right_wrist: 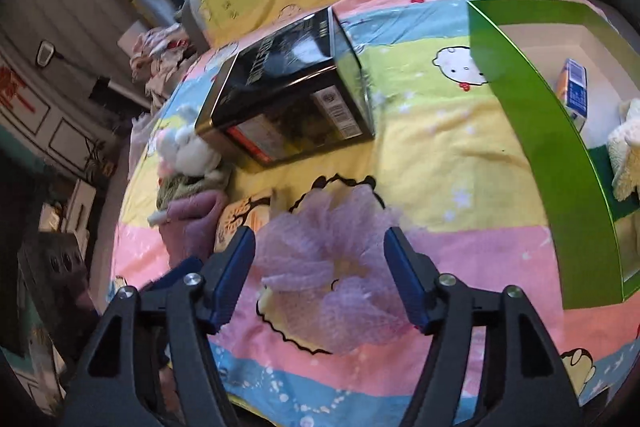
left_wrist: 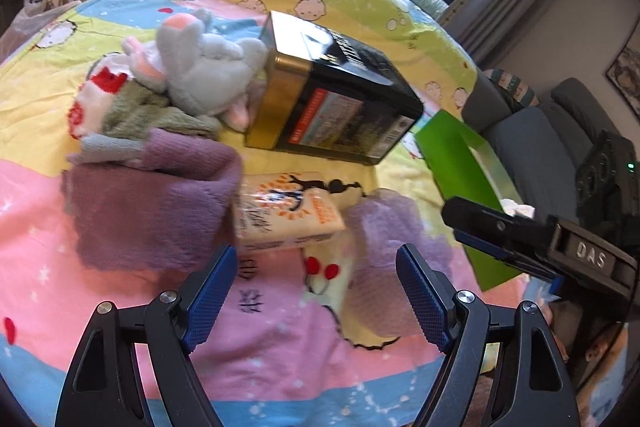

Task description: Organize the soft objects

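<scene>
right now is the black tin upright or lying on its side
On its side: the black tin lies flat on the bedsheet, its gold rim facing sideways toward the grey plush toy.

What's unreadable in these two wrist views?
- Green box contents: right wrist view shows only a carton and pale cloth; the near wall and frame edge hide the rest.
- Tin label: too blurred to read in either view.
- Soft pile under the grey plush: overlapped, pieces cannot be separated.
- Mesh pouf: contact with the right gripper pads unclear.
</scene>
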A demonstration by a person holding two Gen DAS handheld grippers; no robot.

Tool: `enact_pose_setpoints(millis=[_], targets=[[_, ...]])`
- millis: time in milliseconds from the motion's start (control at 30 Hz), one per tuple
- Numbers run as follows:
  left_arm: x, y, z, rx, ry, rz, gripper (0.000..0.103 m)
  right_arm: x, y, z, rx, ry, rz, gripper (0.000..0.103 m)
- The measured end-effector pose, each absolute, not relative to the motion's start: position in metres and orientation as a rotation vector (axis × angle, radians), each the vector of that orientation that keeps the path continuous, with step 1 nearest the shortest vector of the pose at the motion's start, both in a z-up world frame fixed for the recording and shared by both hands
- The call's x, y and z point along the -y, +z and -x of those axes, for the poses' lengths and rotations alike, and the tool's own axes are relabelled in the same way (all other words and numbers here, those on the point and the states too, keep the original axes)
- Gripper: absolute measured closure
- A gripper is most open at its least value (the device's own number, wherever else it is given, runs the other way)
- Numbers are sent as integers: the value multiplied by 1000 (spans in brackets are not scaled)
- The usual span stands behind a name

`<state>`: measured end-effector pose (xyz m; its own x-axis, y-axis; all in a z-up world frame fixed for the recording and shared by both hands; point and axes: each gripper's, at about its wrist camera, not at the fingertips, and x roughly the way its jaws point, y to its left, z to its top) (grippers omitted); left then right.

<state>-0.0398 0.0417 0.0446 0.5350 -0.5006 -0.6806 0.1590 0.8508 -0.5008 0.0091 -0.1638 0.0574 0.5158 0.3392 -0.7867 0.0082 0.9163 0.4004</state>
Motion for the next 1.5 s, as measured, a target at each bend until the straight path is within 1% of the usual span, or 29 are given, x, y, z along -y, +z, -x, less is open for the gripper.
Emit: enact_pose_setpoints(millis=[67, 133, 200, 267, 333, 400, 433, 467, 500, 533, 567, 633, 667, 733, 867, 933, 1000, 1167, 1500], targets=[[-27, 42, 41, -937, -435, 387, 21, 175, 48, -13, -1025, 180, -418, 31], [-14, 41, 44, -937, -457, 359, 21, 177, 35, -17, -1044, 132, -441, 30], [2, 39, 46, -941, -489, 329, 21, 179, 22, -19, -1067, 133, -451, 29], [16, 35, 47, -960, -513, 302, 27, 178, 16, -20, -1082, 163, -463, 29], [26, 30, 46, -968, -516, 270, 28, 174, 14, -21, -1078, 185, -471, 30], [33, 26, 43, -962, -493, 236, 30, 172, 12, -20, -1083, 220, -484, 32], [35, 25, 42, -958, -484, 228, 35, 171, 10, -20, -1089, 236, -488, 38], [36, 24, 41, -953, -468, 217, 39, 168, 8, -21, -1100, 247, -484, 48], [37, 24, 40, -949, -449, 201, 48, 167, 6, -21, -1108, 245, -476, 52], [38, 24, 39, -945, -443, 191, 52, 166, 3, -21, -1115, 237, -466, 59], [37, 24, 38, -943, -440, 187, 54, 164, 0, -21, -1119, 236, -462, 64], [34, 22, 37, -946, -437, 191, 58, 164, 0, -20, -1114, 243, -462, 69], [34, 21, 37, -947, -433, 184, 60, 164, 0, -19, -1111, 261, -472, 75], [34, 20, 38, -940, -422, 158, 67, 162, 1, -18, -1110, 310, -493, 81], [37, 23, 40, -924, -418, 128, 71, 157, 3, -17, -1100, 323, -491, 81], [38, 27, 40, -916, -429, 131, 77, 158, 5, -16, -1089, 332, -502, 81], [40, 33, 42, -902, -450, 131, 79, 157, 10, -13, -1071, 336, -507, 81], [45, 50, 48, -851, -465, 104, 79, 165, 28, -6, -1013, 345, -530, 81], [68, 104, 53, -734, -502, 26, 79, 189, 78, 11, -849, 328, -548, 81]])
